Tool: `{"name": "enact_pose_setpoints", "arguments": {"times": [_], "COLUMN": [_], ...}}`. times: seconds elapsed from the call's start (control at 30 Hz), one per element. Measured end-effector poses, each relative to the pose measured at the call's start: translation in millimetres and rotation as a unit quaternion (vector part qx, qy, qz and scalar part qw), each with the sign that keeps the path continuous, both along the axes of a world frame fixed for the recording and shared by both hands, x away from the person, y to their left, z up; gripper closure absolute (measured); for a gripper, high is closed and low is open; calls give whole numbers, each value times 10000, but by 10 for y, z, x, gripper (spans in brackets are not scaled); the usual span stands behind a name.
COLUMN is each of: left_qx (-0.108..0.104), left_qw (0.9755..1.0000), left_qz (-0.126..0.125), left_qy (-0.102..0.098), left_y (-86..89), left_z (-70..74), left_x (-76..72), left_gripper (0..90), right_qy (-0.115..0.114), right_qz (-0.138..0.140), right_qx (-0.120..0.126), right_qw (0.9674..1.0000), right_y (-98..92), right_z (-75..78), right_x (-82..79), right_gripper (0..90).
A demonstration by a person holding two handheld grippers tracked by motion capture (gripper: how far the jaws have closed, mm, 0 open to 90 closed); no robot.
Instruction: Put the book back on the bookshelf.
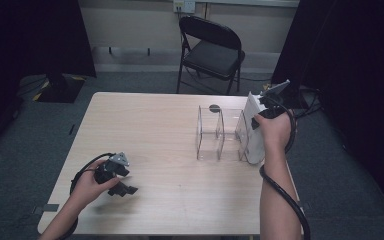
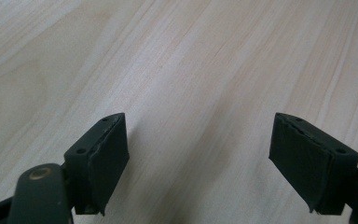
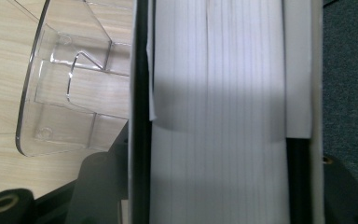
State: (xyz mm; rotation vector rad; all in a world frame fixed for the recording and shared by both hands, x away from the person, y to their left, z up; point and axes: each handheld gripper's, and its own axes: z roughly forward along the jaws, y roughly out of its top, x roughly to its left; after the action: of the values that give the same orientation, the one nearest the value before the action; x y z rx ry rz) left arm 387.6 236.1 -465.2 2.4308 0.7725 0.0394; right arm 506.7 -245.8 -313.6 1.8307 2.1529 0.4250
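Right gripper [image 1: 258,116] | pinching white book [image 3: 223,116] between jaws | beside clear rack [image 1: 220,134] | left gripper [image 2: 198,163] spread

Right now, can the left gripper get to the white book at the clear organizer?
Probably yes. The left gripper rests far from the white book, with bare table between; only the clear organizer and right gripper crowd it.

No text, label or number can be read anywhere; the white book [image 1: 254,127] seems blank, though its pages look blurred.
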Motion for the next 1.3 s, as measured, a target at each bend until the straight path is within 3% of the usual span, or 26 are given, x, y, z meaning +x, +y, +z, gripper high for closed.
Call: {"name": "enact_pose_setpoints", "arguments": {"times": [0.4,0.63,1.3], "left_qx": [-13,5,-1], "left_qw": [10000,10000,10000], "left_qz": [13,18,5], "left_qy": [-22,-32,-84], "left_y": [16,30,27], "left_z": [8,19,44], "left_x": [11,14,9], "left_gripper": [192,192,192], "right_qy": [28,26,4], "right_qz": [22,34,59], "right_qx": [-28,137,247], "right_qw": [10000,9999,9997], "right_y": [-12,-22,-65], "right_z": [-48,-44,-70], "right_x": [-19,-48,-162], "right_gripper": [373,332,250]}}
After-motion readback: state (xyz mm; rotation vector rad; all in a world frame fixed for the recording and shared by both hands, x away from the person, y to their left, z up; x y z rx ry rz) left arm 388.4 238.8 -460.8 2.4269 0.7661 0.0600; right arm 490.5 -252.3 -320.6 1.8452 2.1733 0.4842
